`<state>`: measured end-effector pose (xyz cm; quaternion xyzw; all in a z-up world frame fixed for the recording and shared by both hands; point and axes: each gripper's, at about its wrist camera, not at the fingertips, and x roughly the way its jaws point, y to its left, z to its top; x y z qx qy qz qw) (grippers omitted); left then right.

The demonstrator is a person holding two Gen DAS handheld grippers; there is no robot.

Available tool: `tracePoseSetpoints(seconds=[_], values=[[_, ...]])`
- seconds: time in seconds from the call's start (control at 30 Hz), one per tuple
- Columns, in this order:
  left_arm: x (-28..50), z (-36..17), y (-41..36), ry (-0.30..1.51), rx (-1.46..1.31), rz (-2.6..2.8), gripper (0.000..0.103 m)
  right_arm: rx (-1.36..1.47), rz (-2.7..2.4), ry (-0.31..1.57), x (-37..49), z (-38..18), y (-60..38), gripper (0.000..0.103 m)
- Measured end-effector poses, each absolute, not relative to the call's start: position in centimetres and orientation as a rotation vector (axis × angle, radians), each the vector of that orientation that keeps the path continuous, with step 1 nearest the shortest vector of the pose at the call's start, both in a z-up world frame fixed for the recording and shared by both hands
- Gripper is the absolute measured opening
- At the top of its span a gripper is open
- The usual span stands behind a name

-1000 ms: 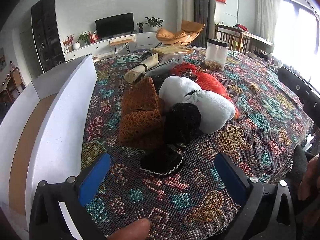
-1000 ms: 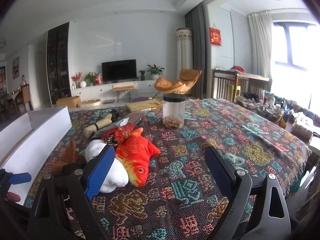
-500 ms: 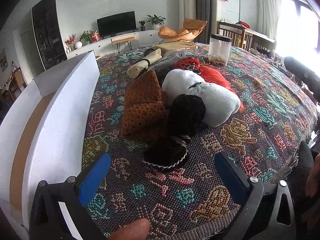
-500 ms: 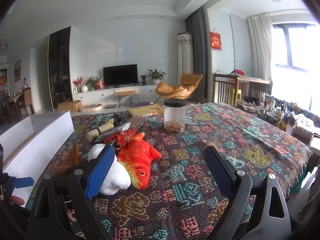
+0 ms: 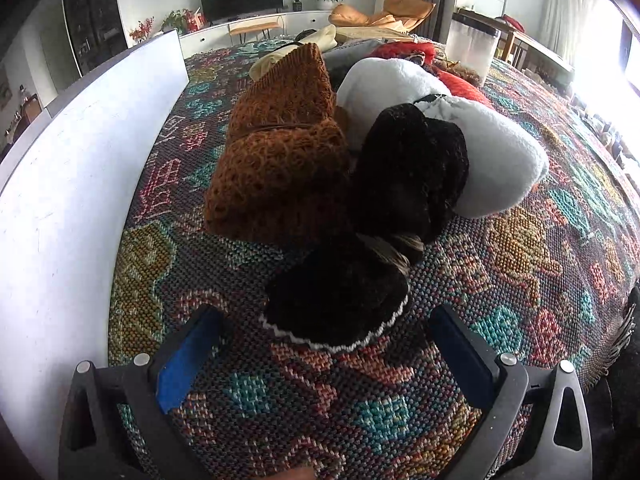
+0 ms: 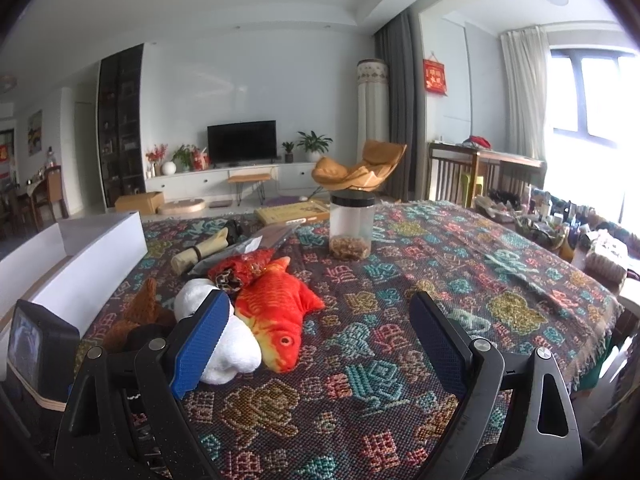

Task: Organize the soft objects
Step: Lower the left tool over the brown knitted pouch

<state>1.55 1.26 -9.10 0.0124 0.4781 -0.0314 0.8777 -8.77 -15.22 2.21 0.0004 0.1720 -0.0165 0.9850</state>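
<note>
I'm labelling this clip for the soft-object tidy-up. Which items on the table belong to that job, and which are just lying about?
Job:
black knitted hat with white trim
brown crocheted knit piece
white plush pillow
orange plush fish
white open box

Lying about:
clear plastic jar with black lid
flat yellow box

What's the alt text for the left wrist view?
The open left gripper hovers low over a patterned tablecloth, aimed at a black knit item with white trim. Behind it lie a brown knit piece, a white plush and a white box at left.
</note>
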Motion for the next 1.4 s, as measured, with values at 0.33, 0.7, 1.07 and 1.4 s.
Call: tracePoseSetpoints(seconds=[0.33, 0.7, 1.07, 1.4], values=[[3.0, -9.4, 1.4, 0.976, 0.014, -0.043, 0.103, 0.01, -0.027, 0.352, -8.6, 2.1, -15.4, 0.093], [2.0, -9.4, 1.9, 0.94, 0.018, -0.063, 0.103, 0.01, -0.022, 0.371, -8.3, 1.9, -15.3, 0.093], [2.0, -9.3, 1.8, 0.942, 0.02, -0.064, 0.103, 0.015, -0.021, 0.377, -8.2, 1.9, -15.4, 0.093], [2.0, -9.4, 1.8, 0.939, 0.021, -0.063, 0.103, 0.016, -0.021, 0.378, -8.2, 1.9, -15.4, 0.093]])
